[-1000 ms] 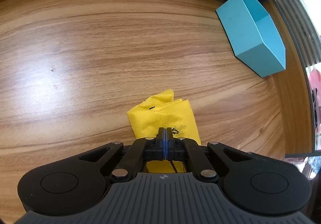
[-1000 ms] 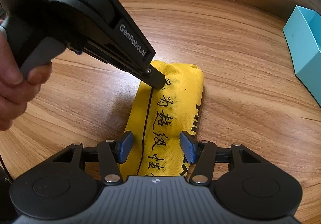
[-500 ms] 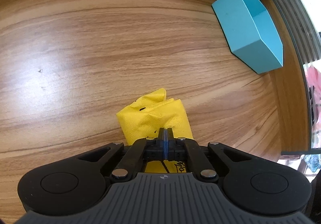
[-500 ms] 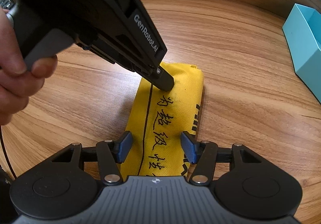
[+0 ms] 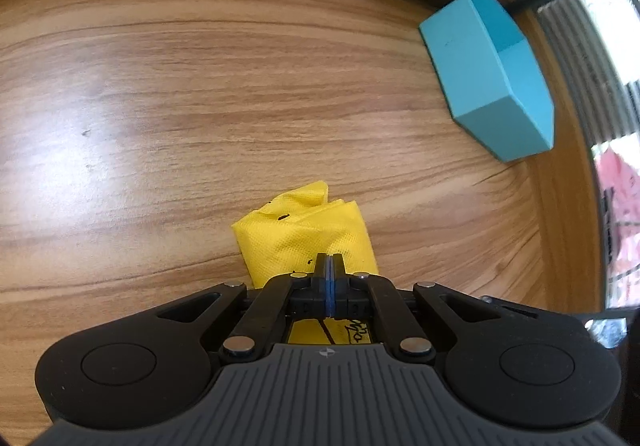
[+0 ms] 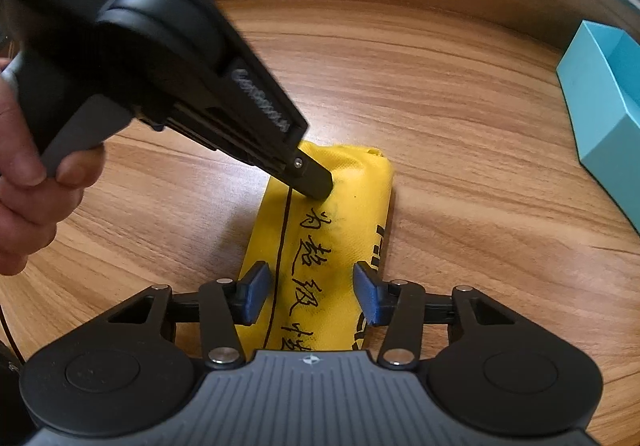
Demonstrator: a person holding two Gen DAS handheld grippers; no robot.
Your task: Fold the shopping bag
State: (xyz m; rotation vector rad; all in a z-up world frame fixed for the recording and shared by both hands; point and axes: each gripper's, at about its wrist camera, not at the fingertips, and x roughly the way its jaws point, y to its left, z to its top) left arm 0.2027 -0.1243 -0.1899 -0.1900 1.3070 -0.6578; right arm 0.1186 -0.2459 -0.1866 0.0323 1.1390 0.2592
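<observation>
While its jaws are closing, the right gripper [image 6: 308,294] is straddling the near end of the folded yellow shopping bag [image 6: 340,222], pads not touching it. Farther along, the left gripper [image 6: 318,188], fingers pinched together, is pressing its tip onto the bag lying on the wooden table [image 6: 460,126]; a teal box [image 6: 600,118] is sitting beyond.

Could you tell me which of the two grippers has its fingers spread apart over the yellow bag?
The right gripper; its jaws are closing astride the bag, whereas the left gripper is shut.

Left tongs [image 5: 329,266] pressed together over yellow bag [image 5: 308,234] (folded); teal box [image 5: 488,74] far right.
</observation>
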